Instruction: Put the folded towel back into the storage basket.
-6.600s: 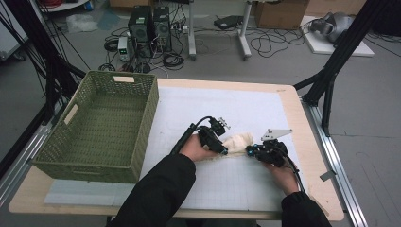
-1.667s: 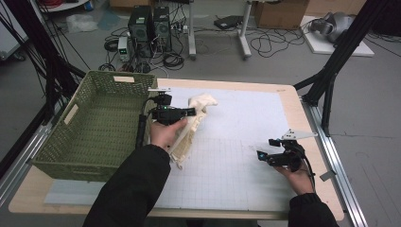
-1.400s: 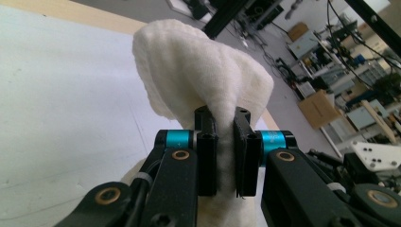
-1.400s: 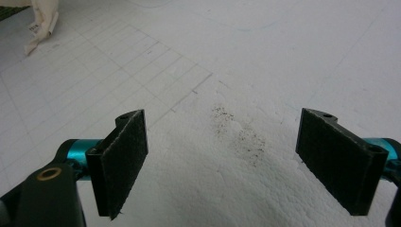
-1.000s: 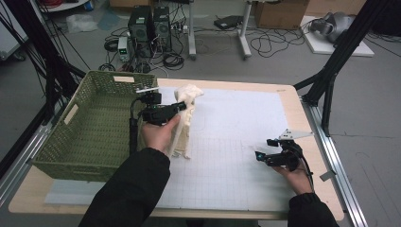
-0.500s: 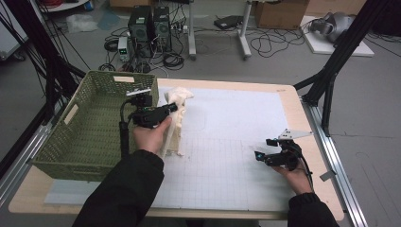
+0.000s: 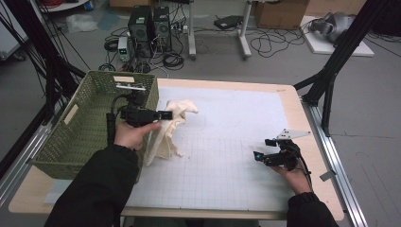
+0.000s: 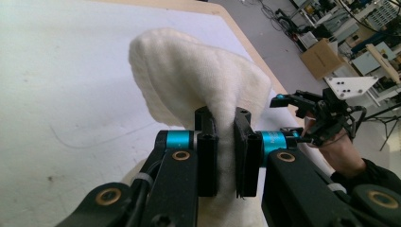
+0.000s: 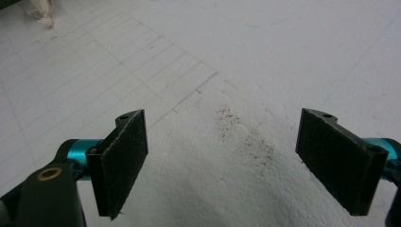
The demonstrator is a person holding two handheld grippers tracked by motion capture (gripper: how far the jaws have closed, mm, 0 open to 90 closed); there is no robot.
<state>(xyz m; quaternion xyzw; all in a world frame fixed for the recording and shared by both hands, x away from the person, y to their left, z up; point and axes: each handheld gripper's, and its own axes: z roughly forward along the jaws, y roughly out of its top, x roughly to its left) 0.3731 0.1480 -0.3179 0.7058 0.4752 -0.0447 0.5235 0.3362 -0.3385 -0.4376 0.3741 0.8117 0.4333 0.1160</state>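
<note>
1. Cream cloth (image 7: 169,128) hanging lengthwise from the left claw (image 7: 166,115), long axis near vertical, lower end trailing onto the white gridded mat (image 7: 227,165) just beside the green basket (image 7: 90,137).
2. Top of the cloth bunched into a soft rounded fold above the jaws, poking up and away from the hand (best seen in the left gripper view (image 8: 198,80)).
3. Left claw (image 8: 223,151) clenched on the cloth, black pads squeezing a narrow band of it, body held about level near the basket's right wall.
4. Right claw (image 7: 265,149) released, jaws spread wide and holding nothing, low over the mat at the counter's (image 7: 293,104) right side, well apart from the cloth.
5. Fleecy, thick, matte fabric; woven lattice basket, rectangular; flat black pads (image 9: 124,156) with teal fittings; mat faintly speckled with dark specks between the right jaws.
</note>
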